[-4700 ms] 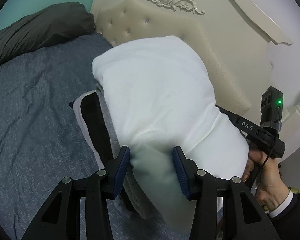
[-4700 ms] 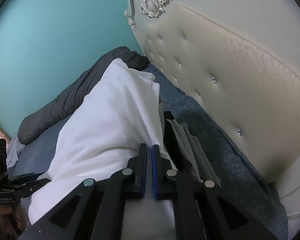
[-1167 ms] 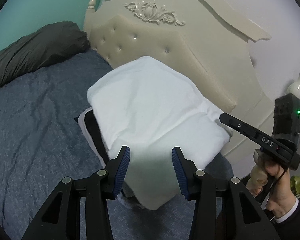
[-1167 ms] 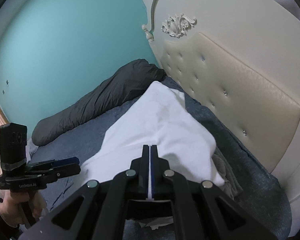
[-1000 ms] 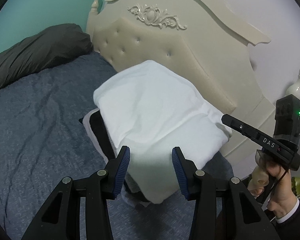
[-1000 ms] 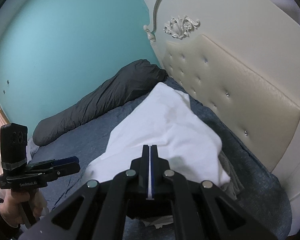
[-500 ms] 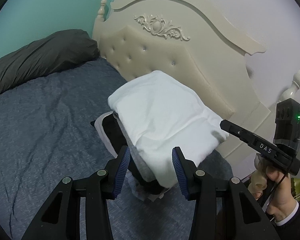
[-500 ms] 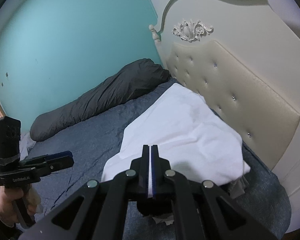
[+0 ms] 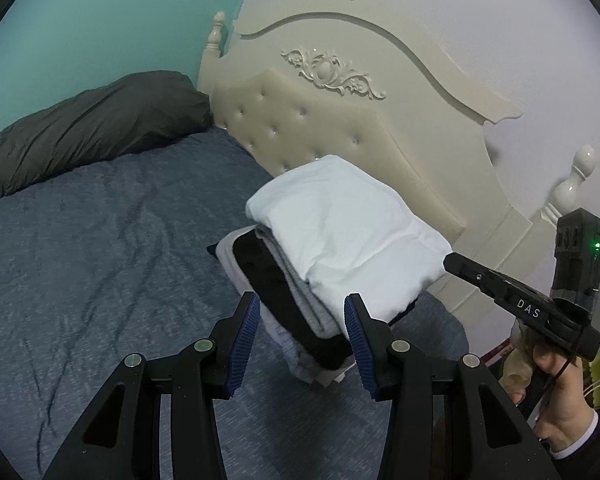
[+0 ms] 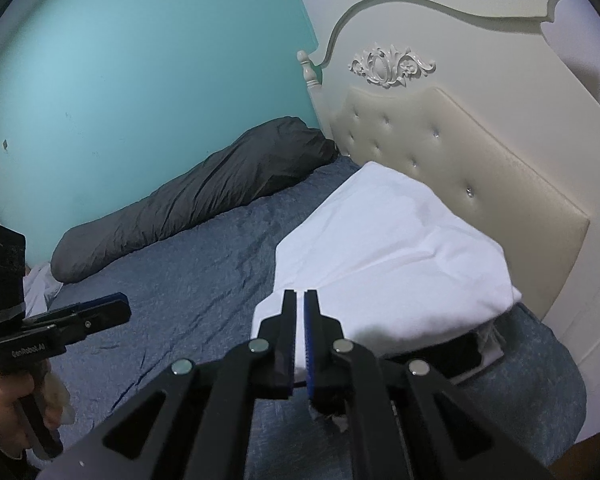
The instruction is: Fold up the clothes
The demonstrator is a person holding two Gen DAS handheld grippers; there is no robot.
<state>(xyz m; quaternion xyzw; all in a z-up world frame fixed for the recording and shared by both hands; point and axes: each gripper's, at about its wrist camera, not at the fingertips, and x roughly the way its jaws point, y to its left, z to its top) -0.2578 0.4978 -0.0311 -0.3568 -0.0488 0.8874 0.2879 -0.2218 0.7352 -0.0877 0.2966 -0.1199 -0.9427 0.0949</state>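
Note:
A folded white garment (image 9: 348, 232) lies on top of a stack of folded grey and black clothes (image 9: 288, 300) on the bed, close to the headboard. My left gripper (image 9: 302, 308) is open and held back from the stack's near edge, with nothing between its fingers. My right gripper (image 10: 300, 298) is shut and empty, hovering in front of the white garment (image 10: 388, 240). In the left wrist view the right gripper (image 9: 454, 264) points at the stack from the right. The left gripper (image 10: 118, 310) shows at the left of the right wrist view, over the sheet.
A dark blue sheet (image 9: 100, 260) covers the bed. A dark grey rolled duvet (image 9: 88, 128) lies along the teal wall. The cream tufted headboard (image 9: 340, 128) stands right behind the stack. A person's hand (image 9: 556, 392) holds the right gripper's handle.
Both grippers have drawn back from the stack. The white garment, earlier held up between them, now rests on top of the stack, let go.

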